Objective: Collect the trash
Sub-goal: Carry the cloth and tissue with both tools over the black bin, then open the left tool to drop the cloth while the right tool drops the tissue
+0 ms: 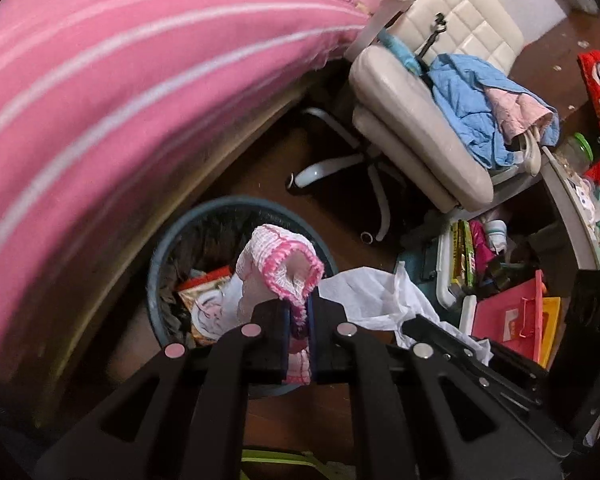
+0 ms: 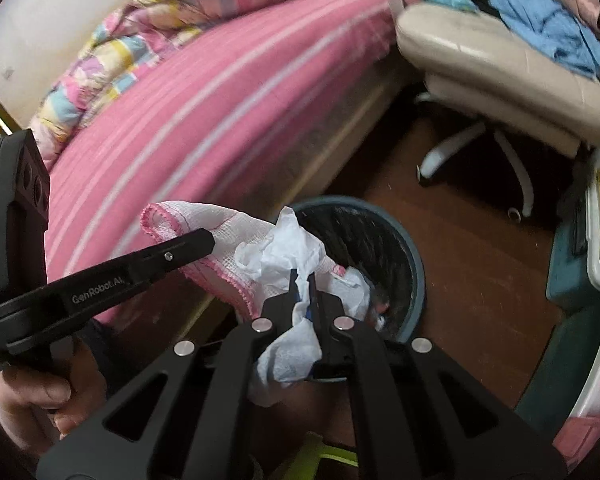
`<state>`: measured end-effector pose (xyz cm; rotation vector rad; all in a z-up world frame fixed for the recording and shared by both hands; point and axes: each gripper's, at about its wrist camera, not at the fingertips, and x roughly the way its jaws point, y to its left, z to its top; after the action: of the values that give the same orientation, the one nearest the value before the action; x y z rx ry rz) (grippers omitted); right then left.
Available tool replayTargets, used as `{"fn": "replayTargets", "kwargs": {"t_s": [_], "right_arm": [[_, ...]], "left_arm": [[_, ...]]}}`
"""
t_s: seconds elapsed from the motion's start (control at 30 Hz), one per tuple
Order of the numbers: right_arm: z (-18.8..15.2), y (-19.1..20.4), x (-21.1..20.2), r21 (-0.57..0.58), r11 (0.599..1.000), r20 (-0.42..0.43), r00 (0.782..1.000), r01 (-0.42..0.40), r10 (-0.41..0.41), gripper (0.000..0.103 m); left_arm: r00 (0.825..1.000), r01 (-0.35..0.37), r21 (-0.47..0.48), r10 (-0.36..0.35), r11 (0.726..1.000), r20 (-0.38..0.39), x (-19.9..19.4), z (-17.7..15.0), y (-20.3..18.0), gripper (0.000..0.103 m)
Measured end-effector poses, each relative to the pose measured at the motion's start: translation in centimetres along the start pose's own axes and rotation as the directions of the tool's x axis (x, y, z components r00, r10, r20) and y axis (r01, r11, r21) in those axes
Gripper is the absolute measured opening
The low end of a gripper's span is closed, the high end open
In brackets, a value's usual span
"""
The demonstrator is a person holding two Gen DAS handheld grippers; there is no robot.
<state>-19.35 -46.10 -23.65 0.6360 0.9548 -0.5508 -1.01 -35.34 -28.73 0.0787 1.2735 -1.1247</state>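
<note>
Bin (image 1: 156, 264) stood near bed, already holding wrappers | left gripper (image 1: 299, 320) clenched on pink-edged cloth (image 1: 284, 264) above rim | right gripper (image 2: 300, 292) clenched on white tissue (image 2: 288, 248) over bin | progress: both pieces carried, drop judged remaining

My view of the bin (image 2: 414, 280) floor is mostly blocked by the crumpled tissue (image 2: 288, 252), the pink bedspread (image 1: 100, 100) is smeared with blur, and the chair (image 2: 500, 80) runs off-frame.
</note>
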Motion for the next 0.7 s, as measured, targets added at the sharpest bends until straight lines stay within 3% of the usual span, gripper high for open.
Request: {"fn": "replayTargets", "kwargs": {"t_s": [0.27, 0.3, 0.33, 0.4, 0.47, 0.53, 0.6, 0.7], "right_arm": [[-0.1, -1.5, 5.0, 0.033, 0.999, -0.087, 0.996, 0.04, -0.037, 0.003], [-0.1, -1.5, 5.5, 0.038, 0.998, -0.094, 0.995, 0.044, -0.041, 0.003], [0.0, -1.7, 6.2, 0.043, 0.998, -0.103, 0.994, 0.048, -0.043, 0.005], [-0.2, -2.0, 7.2, 0.047, 0.997, -0.113, 0.992, 0.064, -0.058, 0.005], [-0.3, -2.3, 8.7, 0.043, 0.996, -0.135, 0.988, 0.081, -0.074, 0.006], [-0.3, -2.9, 9.9, 0.053, 0.995, -0.158, 0.985, 0.084, -0.074, 0.014], [-0.3, -3.2, 10.5, 0.066, 0.994, -0.169, 0.983, 0.082, -0.07, 0.039], [-0.6, -3.9, 10.6, 0.083, 0.992, -0.162, 0.983, 0.1, -0.085, 0.063]], "left_arm": [[0.997, -0.03, -0.002, 0.03, 1.0, -0.07, 4.3, 0.7, 1.6, 0.012], [0.995, -0.032, 0.002, 0.032, 0.999, -0.093, 5.0, 0.7, 1.7, 0.019], [0.993, -0.043, 0.008, 0.043, 0.999, -0.107, 5.5, 0.7, 1.8, 0.036], [0.989, -0.083, 0.023, 0.085, 0.996, -0.118, 6.3, 0.6, 2.0, 0.054], [0.988, -0.086, 0.022, 0.088, 0.996, -0.128, 6.8, 0.5, 2.2, 0.057], [0.986, -0.098, 0.006, 0.098, 0.995, -0.138, 7.1, 0.4, 2.5, 0.066], [0.986, -0.1, -0.006, 0.098, 0.995, -0.138, 7.1, 0.5, 2.8, 0.068], [0.987, -0.101, -0.018, 0.098, 0.995, -0.129, 6.7, 0.5, 3.2, 0.071]]}}
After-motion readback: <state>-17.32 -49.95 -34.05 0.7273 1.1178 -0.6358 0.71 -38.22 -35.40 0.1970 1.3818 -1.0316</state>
